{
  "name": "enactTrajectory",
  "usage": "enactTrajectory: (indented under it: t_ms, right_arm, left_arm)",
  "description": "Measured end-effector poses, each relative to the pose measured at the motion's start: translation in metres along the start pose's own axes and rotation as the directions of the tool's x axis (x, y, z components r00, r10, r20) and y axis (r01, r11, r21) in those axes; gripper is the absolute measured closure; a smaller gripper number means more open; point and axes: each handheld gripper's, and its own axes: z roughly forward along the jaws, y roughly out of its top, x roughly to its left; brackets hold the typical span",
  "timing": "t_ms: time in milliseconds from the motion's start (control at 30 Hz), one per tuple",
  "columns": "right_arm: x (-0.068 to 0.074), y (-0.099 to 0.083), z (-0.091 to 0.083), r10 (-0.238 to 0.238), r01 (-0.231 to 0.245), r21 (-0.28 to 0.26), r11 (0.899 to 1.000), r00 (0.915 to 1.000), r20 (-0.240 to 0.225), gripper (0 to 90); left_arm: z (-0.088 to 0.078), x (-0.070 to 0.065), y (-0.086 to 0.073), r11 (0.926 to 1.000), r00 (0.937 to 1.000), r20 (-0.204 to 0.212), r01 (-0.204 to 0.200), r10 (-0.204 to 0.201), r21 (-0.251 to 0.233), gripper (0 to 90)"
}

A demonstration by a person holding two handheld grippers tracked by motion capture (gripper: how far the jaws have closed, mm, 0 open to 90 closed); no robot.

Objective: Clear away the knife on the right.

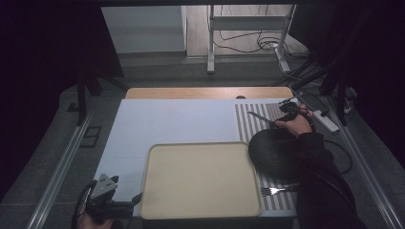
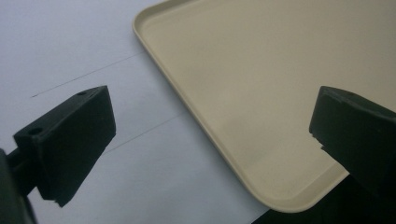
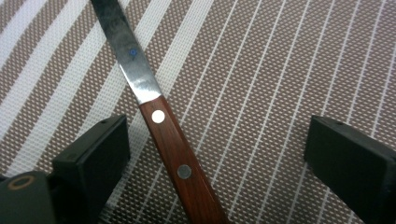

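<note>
A knife (image 3: 173, 147) with a brown riveted wooden handle and a steel blade lies on a brown-and-white striped placemat (image 3: 280, 70). My right gripper (image 3: 215, 158) is open, one jaw on each side of the handle and clear of it. In the high view the knife (image 1: 260, 118) lies at the back right, with the right gripper (image 1: 285, 110) at its handle end. My left gripper (image 2: 215, 140) is open over the near left corner of a beige tray (image 2: 261, 93). From above, that gripper (image 1: 136, 202) sits at the tray's (image 1: 200, 181) front left corner.
A black round plate (image 1: 277, 155) rests on the placemat (image 1: 246, 121) right of the tray. A fork (image 1: 272, 191) lies near the front edge below the plate. The white table sheet (image 1: 167, 124) stretches behind and left of the tray. Dark floor and cables surround the table.
</note>
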Motion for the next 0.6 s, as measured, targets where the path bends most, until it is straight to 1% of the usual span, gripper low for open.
enactTrajectory:
  t_ms: [67, 133, 167, 233, 267, 333, 367, 400, 433, 467, 500, 533, 600]
  right_arm:
    - [0.000, 0.000, 0.000, -0.007, 0.007, -0.002, 1.000, 1.0000, 0.003, 7.1]
    - [0.000, 0.000, -0.001, -0.020, 0.020, -0.002, 1.000, 0.9998, 0.000, 9.9]
    - [0.001, 0.001, -0.001, -0.024, 0.024, -0.008, 1.000, 0.9997, -0.007, 15.0]
    - [0.001, 0.001, -0.005, -0.053, 0.052, -0.025, 0.998, 0.9983, -0.024, 31.1]
    - [0.001, 0.001, -0.005, -0.069, 0.068, -0.035, 0.997, 0.9971, -0.032, 36.3]
    - [0.001, 0.001, -0.007, -0.084, 0.082, -0.037, 0.996, 0.9955, -0.045, 44.1]
    - [0.000, 0.001, -0.007, -0.087, 0.085, -0.043, 0.995, 0.9949, -0.050, 50.6]
    - [0.000, 0.001, -0.007, -0.087, 0.085, -0.043, 0.995, 0.9949, -0.050, 50.6]
    - [-0.001, 0.001, -0.008, -0.104, 0.101, -0.049, 0.994, 0.9930, -0.057, 64.2]
    - [-0.002, 0.000, -0.009, -0.109, 0.106, -0.048, 0.993, 0.9916, -0.069, 72.4]
    - [-0.003, 0.000, -0.010, -0.119, 0.116, -0.047, 0.992, 0.9906, -0.067, 75.3]
    - [-0.004, -0.001, -0.010, -0.116, 0.112, -0.053, 0.992, 0.9904, -0.075, 77.5]
    - [-0.006, -0.001, -0.010, -0.113, 0.109, -0.052, 0.993, 0.9905, -0.079, 77.7]
  left_arm:
    - [0.000, 0.000, 0.000, 1.0000, 1.0000, 0.000, -0.001, 0.001, 0.000, 0.4]
    - [0.000, 0.000, 0.000, 1.0000, 1.0000, 0.000, -0.001, 0.001, 0.000, 0.4]
    - [0.000, 0.000, 0.000, 1.0000, 1.0000, 0.000, -0.001, 0.001, 0.000, 0.4]
    - [0.000, 0.000, 0.000, 1.0000, 1.0000, 0.000, -0.001, 0.001, 0.000, 0.4]
    - [0.000, 0.000, 0.000, 1.0000, 1.0000, 0.000, -0.001, 0.001, 0.000, 0.4]
    - [0.000, 0.000, 0.000, 1.0000, 1.0000, 0.000, -0.001, 0.001, 0.000, 0.4]
    - [0.000, 0.000, 0.000, 1.0000, 1.0000, 0.000, -0.001, 0.001, 0.000, 0.5]
    - [0.000, 0.000, 0.000, 1.0000, 1.0000, 0.000, -0.001, 0.001, 0.000, 0.4]
    - [0.000, 0.000, 0.000, 1.0000, 1.0000, -0.001, -0.002, 0.002, 0.000, 0.5]
    - [0.000, 0.000, 0.000, 1.0000, 1.0000, -0.001, -0.002, 0.002, 0.000, 0.5]
    - [0.000, 0.000, 0.000, 1.0000, 1.0000, -0.001, -0.002, 0.002, 0.000, 0.4]
    - [0.000, 0.000, 0.000, 1.0000, 1.0000, -0.001, -0.002, 0.002, 0.000, 0.5]
    - [0.000, 0.000, 0.000, 1.0000, 1.0000, -0.001, -0.002, 0.002, 0.001, 0.5]
